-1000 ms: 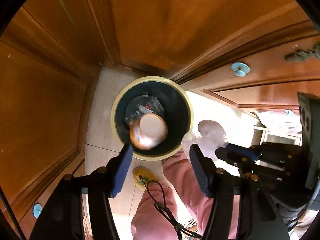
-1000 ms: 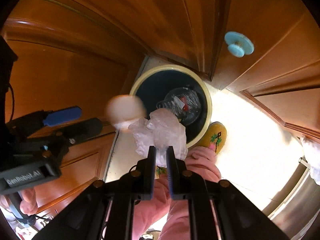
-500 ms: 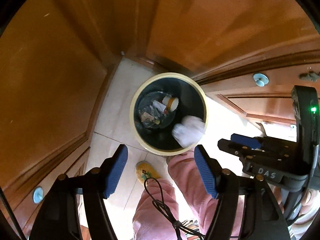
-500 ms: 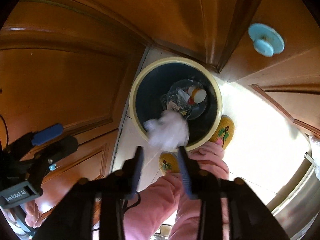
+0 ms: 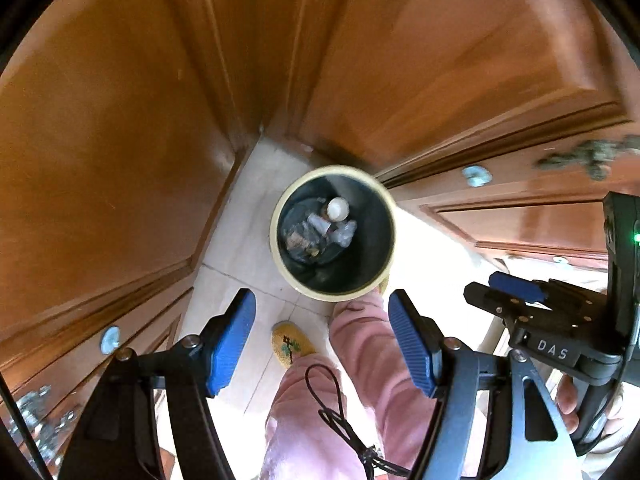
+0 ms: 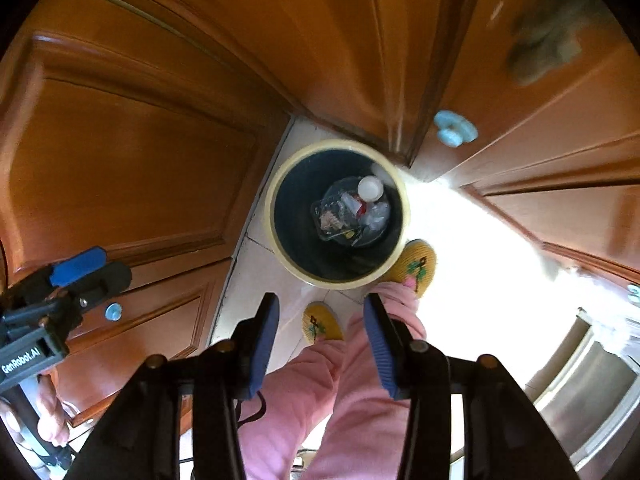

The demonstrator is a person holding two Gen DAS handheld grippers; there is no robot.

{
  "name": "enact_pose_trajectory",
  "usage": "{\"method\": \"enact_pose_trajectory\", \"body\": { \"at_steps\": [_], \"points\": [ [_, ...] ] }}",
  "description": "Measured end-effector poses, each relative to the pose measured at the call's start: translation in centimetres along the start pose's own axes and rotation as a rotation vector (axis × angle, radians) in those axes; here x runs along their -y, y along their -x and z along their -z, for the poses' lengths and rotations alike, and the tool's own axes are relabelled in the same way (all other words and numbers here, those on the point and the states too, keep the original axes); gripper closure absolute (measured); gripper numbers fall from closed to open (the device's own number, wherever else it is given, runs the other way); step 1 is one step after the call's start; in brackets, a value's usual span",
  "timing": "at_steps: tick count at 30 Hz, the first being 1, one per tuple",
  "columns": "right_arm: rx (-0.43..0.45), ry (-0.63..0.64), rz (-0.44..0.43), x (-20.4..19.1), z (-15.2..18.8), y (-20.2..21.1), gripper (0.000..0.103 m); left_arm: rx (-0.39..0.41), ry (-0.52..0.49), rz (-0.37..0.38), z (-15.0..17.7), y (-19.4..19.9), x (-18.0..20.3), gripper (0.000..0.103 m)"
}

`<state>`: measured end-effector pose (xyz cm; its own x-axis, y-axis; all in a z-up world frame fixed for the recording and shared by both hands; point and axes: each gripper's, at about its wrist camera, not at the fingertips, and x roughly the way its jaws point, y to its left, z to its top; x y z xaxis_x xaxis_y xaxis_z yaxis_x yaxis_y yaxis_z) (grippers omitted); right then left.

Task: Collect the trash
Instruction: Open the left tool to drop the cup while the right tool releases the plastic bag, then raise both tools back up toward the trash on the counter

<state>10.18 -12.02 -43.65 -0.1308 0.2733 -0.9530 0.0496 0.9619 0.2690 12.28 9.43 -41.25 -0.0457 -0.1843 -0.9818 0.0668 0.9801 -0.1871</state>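
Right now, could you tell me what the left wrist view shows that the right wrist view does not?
Only the left wrist view shows a black looped cord over the pink trouser legs. Only the right wrist view shows a second yellow slipper beside the bin and a steel appliance at the right edge. Both show the trash bin with litter at its bottom, wooden doors, and both grippers open and empty.

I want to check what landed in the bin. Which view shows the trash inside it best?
The right wrist view: the trash sits larger and sharper at the bottom of the bin, with a white cup and clear plastic distinguishable. The left wrist view shows the same trash smaller and blurrier.
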Motion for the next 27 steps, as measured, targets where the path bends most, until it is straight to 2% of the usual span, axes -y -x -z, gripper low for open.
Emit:
{"method": "enact_pose_trajectory", "body": {
  "at_steps": [6, 13, 18, 23, 27],
  "points": [
    [0.129, 0.017, 0.029, -1.6, 1.9, 8.4, 0.059, 0.144, -0.085, 0.020, -0.1, 8.8, 3.0, 0.036],
    [0.380, 0.055, 0.071, -4.3, 4.3, 19.4, 0.059, 0.374, -0.160, 0.039, -0.4, 19.4, 5.8, 0.036],
    [0.545, 0.070, 0.090, -5.9, 5.0, 26.0, 0.059, 0.507, -0.155, 0.060, -0.9, 24.7, 7.1, 0.036],
    [0.648, 0.043, 0.071, -5.8, 4.5, 30.6, 0.059, 0.625, -0.174, 0.038, -1.7, 28.8, 8.3, 0.036],
    [0.719, 0.056, 0.089, -5.9, 3.0, 33.3, 0.059, 0.710, -0.189, 0.024, -3.1, 31.7, 9.1, 0.036]
  ]
}}
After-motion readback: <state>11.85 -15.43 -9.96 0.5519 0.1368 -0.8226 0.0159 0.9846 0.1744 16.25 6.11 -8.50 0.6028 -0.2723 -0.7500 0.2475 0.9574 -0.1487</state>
